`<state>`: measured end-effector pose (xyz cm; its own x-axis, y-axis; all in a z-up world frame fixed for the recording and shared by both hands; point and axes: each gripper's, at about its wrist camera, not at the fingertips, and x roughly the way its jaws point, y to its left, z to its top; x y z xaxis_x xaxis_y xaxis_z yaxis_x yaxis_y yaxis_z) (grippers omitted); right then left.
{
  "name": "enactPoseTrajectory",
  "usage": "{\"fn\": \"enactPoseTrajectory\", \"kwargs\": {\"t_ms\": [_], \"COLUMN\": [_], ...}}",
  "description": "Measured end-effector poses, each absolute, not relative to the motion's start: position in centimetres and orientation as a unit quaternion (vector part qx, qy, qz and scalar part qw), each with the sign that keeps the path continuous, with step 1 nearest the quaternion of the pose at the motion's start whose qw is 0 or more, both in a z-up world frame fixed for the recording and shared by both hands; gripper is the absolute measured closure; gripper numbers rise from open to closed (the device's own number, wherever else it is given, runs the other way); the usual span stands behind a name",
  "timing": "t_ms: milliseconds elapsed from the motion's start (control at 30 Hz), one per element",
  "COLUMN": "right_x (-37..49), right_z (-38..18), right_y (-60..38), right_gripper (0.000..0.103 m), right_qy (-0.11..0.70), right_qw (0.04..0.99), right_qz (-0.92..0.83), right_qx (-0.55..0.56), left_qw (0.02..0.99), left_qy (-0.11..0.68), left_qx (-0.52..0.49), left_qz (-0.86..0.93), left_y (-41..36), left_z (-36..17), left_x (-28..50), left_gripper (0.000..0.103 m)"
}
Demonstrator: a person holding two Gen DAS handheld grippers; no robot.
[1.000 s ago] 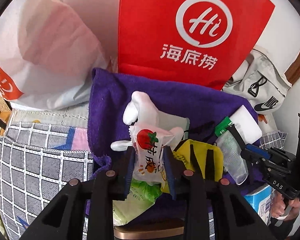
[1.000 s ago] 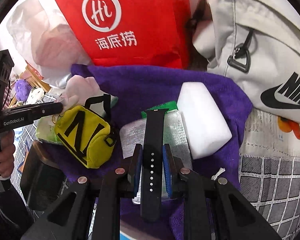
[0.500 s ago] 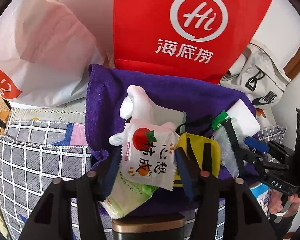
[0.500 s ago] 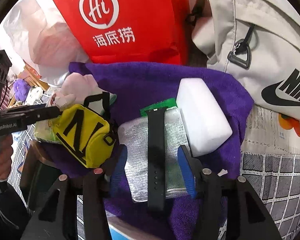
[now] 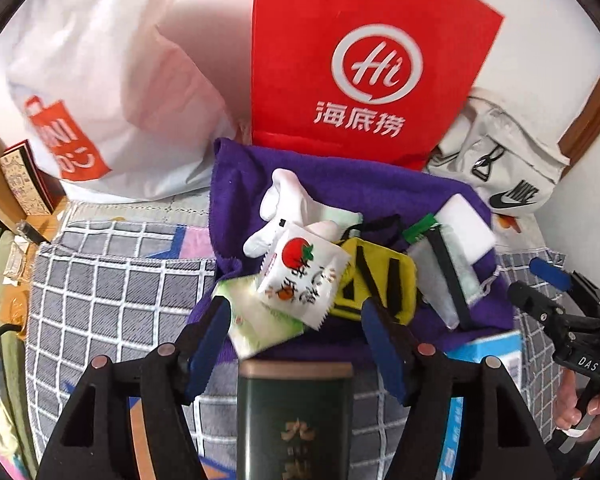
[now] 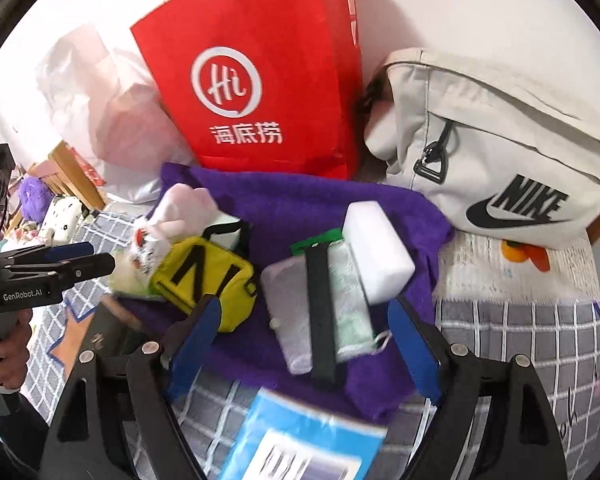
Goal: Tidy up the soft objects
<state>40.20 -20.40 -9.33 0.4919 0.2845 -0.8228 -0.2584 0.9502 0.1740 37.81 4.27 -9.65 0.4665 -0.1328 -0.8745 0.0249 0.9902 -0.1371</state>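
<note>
A purple towel (image 5: 340, 184) (image 6: 320, 204) carries a pile of soft things. In the left wrist view a white snack packet with a tomato print (image 5: 300, 276) lies on a green packet (image 5: 256, 320), beside a white plush (image 5: 284, 200) and a yellow pouch (image 5: 376, 280). My left gripper (image 5: 296, 344) is open and empty, just in front of the packet. In the right wrist view a black strap (image 6: 320, 312) lies across a silver mask pack (image 6: 288, 312), next to a white sponge block (image 6: 376, 256). My right gripper (image 6: 300, 348) is open and empty, around the strap's near end.
A red paper bag (image 5: 364, 60) (image 6: 260, 80) stands behind the towel, a white plastic bag (image 5: 100, 80) to its left and a beige Nike bag (image 6: 500, 152) to its right. A dark green tin (image 5: 296, 420) and a blue box (image 6: 300, 440) lie near me on the checked cloth.
Both grippers opened and pulled back. The left let go of the tomato snack packet, the right let go of the black strap; both things now rest on the pile.
</note>
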Motion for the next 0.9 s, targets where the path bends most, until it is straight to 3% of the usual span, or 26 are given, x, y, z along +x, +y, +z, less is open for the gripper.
{"fn": "enactPoseTrajectory", "kwargs": {"t_ms": [367, 567, 900], "right_x": [31.9, 26.6, 18.5], "right_z": [-5.6, -3.4, -1.6], "right_y": [-19.6, -19.1, -19.9], "right_gripper": [0.017, 0.004, 0.003], "right_qy": [0.466, 0.430, 0.405], "right_qw": [0.875, 0.897, 0.911], "right_qz": [0.130, 0.099, 0.082], "right_qx": [0.003, -0.020, -0.007], "left_qw": [0.874, 0.890, 0.912], "left_qy": [0.481, 0.450, 0.409], "left_qx": [-0.061, -0.052, -0.015], "left_qz": [-0.047, -0.041, -0.014], "left_y": [4.4, 3.9, 1.6], "left_z": [-5.3, -3.3, -1.5], "left_x": [29.8, 24.4, 16.3], "left_gripper": [0.032, 0.026, 0.013]}}
